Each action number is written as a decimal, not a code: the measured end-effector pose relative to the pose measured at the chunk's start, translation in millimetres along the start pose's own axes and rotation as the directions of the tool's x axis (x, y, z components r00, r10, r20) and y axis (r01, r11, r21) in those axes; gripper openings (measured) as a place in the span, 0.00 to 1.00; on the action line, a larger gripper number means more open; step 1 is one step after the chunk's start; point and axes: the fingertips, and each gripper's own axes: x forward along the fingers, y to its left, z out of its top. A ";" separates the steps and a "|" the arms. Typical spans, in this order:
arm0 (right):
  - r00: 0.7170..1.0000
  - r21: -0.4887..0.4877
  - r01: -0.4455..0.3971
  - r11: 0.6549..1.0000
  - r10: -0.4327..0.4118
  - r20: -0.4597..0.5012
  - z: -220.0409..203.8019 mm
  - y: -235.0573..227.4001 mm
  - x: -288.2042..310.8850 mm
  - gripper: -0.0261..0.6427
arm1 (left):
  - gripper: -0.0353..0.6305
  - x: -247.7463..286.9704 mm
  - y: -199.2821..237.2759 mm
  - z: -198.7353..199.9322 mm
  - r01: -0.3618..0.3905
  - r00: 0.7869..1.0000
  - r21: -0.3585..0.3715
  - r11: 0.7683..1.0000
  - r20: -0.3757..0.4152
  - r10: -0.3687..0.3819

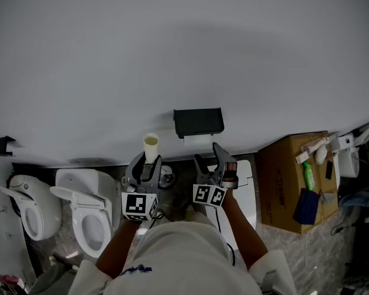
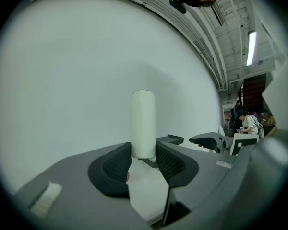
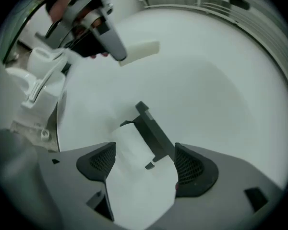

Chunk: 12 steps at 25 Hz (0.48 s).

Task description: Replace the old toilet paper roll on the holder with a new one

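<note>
A black toilet paper holder (image 1: 198, 122) hangs on the white wall, with a white paper roll (image 1: 198, 139) under its cover. My left gripper (image 1: 146, 163) is shut on a bare cream cardboard tube (image 1: 150, 147), which stands upright between the pads (image 2: 143, 123). The right gripper (image 1: 210, 161) is just below and right of the holder, its jaws wide open and not pressing on anything. In the right gripper view, the holder (image 3: 151, 128) and the white roll (image 3: 134, 150) lie ahead of the open gripper (image 3: 144, 169). The left gripper and its tube (image 3: 141, 50) show at upper left.
Two white toilets (image 1: 89, 211) (image 1: 31, 204) stand at the left below the wall. A white toilet tank (image 1: 246, 192) is under my right hand. A cardboard box (image 1: 289, 183) with bottles and tools sits at the right. A small black hook (image 1: 3, 145) is on the wall far left.
</note>
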 end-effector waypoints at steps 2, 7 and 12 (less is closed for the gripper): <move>1.000 0.133 0.024 0.991 -0.022 -0.014 -1.8 -16.5 -14.2 0.59 | 0.29 1.5 -1.8 -0.1 0.008 1.000 -0.002 1.000 -0.002 -0.008; 0.994 0.285 0.108 0.952 -0.100 -0.041 -6.4 -56.8 -41.1 0.49 | 0.29 3.1 -2.4 1.2 0.016 1.000 0.007 1.000 -0.005 -0.016; 0.989 0.380 0.142 0.914 -0.144 -0.023 -0.2 -84.1 -66.5 0.32 | 0.29 -5.2 4.6 5.8 -0.001 1.000 0.014 1.000 -0.002 0.001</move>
